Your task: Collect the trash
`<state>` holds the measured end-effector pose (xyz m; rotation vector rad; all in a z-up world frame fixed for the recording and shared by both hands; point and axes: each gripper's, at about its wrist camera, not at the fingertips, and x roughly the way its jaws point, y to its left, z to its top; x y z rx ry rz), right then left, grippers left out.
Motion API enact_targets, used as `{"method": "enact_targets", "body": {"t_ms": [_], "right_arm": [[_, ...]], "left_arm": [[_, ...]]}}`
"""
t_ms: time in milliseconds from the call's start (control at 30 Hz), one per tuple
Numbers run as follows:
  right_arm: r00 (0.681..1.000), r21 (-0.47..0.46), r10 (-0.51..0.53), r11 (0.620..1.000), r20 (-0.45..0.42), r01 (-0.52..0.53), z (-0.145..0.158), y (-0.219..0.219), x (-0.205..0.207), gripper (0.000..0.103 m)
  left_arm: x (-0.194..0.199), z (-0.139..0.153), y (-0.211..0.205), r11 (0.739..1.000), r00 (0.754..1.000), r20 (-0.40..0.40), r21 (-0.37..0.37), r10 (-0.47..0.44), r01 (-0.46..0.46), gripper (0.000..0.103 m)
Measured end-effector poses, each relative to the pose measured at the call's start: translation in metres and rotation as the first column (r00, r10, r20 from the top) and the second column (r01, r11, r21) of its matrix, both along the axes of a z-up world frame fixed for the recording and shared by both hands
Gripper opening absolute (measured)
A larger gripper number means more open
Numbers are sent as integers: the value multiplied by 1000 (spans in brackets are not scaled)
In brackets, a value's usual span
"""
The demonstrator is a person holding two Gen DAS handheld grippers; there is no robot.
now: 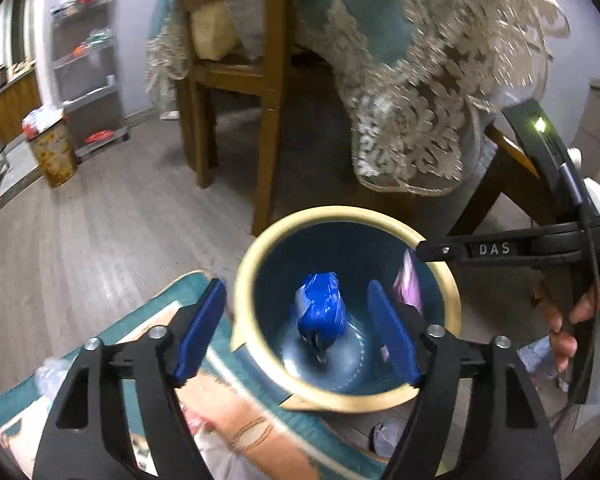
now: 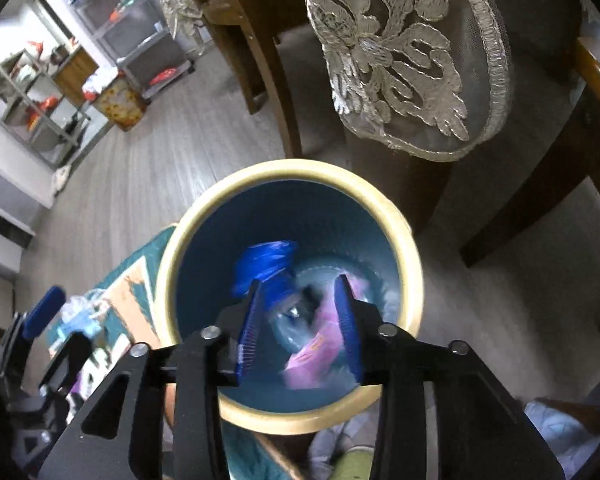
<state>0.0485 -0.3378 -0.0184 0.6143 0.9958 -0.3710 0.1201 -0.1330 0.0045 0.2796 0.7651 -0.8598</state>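
A teal bin with a cream rim (image 1: 260, 248) (image 2: 404, 240) stands on the floor below both grippers. A blue wrapper (image 1: 320, 308) (image 2: 264, 264) lies loose inside it. A pink wrapper (image 1: 408, 284) (image 2: 316, 352), blurred, hangs free inside the bin beneath my right gripper (image 2: 299, 320), whose jaws stand apart over the bin's mouth. My left gripper (image 1: 296, 332) is wide open and empty, one finger outside the rim and the other over the bin. The right gripper's tip (image 1: 424, 248) reaches over the far rim. The left gripper's blue finger (image 2: 44, 312) shows at the left.
The bin sits on a teal patterned mat (image 1: 156, 308) with clear plastic scraps (image 1: 52, 372) (image 2: 80, 312) on it. Wooden chair legs (image 1: 268, 152) and a lace-edged tablecloth (image 1: 412, 120) hang just behind. A tin (image 1: 54, 152) and shelves (image 1: 88, 72) stand far left.
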Motion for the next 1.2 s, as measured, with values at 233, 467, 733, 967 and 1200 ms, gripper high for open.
{"method": "enact_targets", "body": {"t_ms": [233,467,733,967,1200], "right_arm": [[994,-38,99,995,52,-97,19,34,12,79],[963,-76,256,965,89,-249,30,95,35,89],[925,-75,380,923,5,-378,16,173,59,89],[913,-38,407,912,-30,-408,-5,210,72,91],[917,48,387,922,-97,-384,-39,215,87,91]], "left_arm": [[7,39,101,990,989,39,-22,139,-138,88],[5,52,203,961,959,100,54,266,-272,93],[12,27,292,896,899,97,90,427,-435,94],[40,-7,334,857,866,27,132,498,-497,94],[60,-62,320,876,897,-41,241,440,-418,92]]}}
